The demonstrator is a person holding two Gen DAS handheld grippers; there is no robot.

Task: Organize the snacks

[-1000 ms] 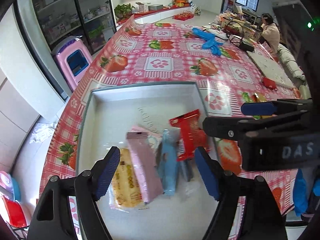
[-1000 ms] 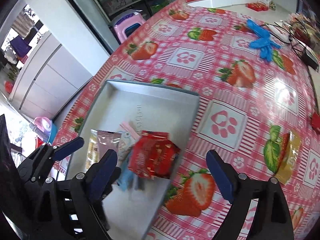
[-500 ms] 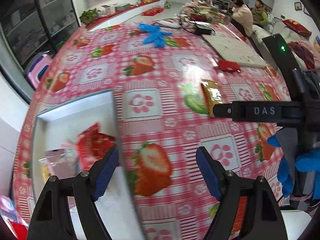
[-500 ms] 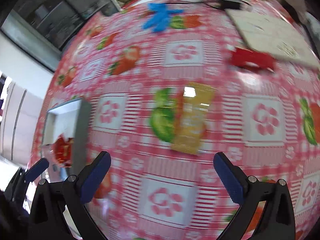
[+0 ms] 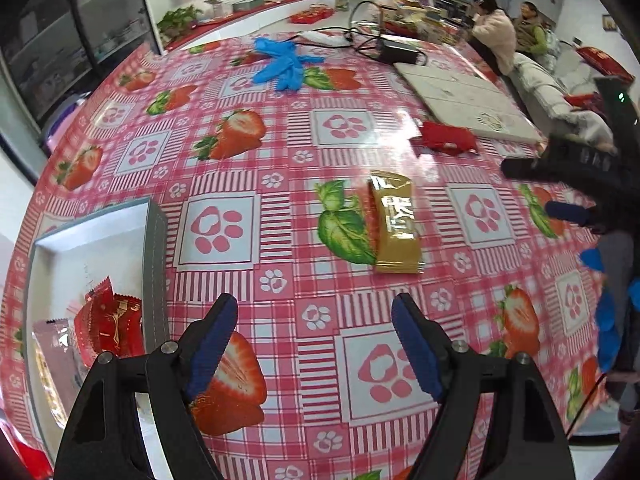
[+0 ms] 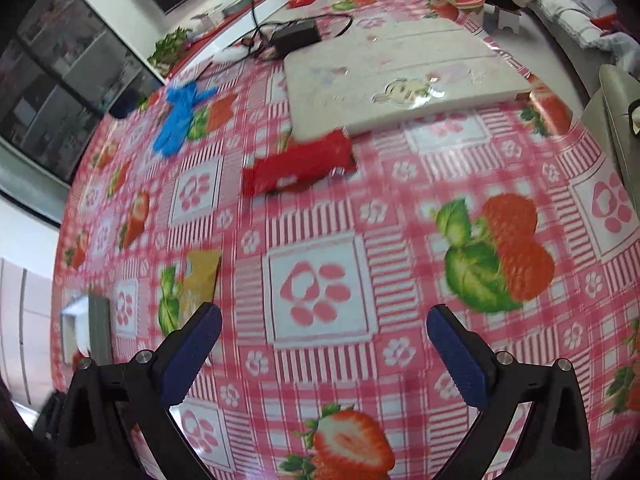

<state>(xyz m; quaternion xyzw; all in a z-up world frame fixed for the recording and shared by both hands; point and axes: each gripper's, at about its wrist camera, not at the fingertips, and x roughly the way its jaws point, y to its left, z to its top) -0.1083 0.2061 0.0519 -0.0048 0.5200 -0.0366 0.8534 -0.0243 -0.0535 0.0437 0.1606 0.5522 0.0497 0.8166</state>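
Both grippers, left gripper (image 5: 312, 336) and right gripper (image 6: 324, 344), are hanging spread wide, holding nothing. Gold snack pack (image 5: 396, 222) is lying flat mid-frame, red pack (image 6: 298, 166) sitting upper centre against the white board (image 6: 400, 76). They're looking light and crinkly, probably slippery; I'd pinch across the narrow middle.

We see a strawberry-print tablecloth (image 5: 344, 132) covering the table. Blue gloves (image 5: 282, 65) lie at its far side, near a black box with cables (image 5: 396, 53). A white board (image 5: 460, 98) lies flat beside the box. Two seated people (image 5: 508, 34) appear beyond the table edge.
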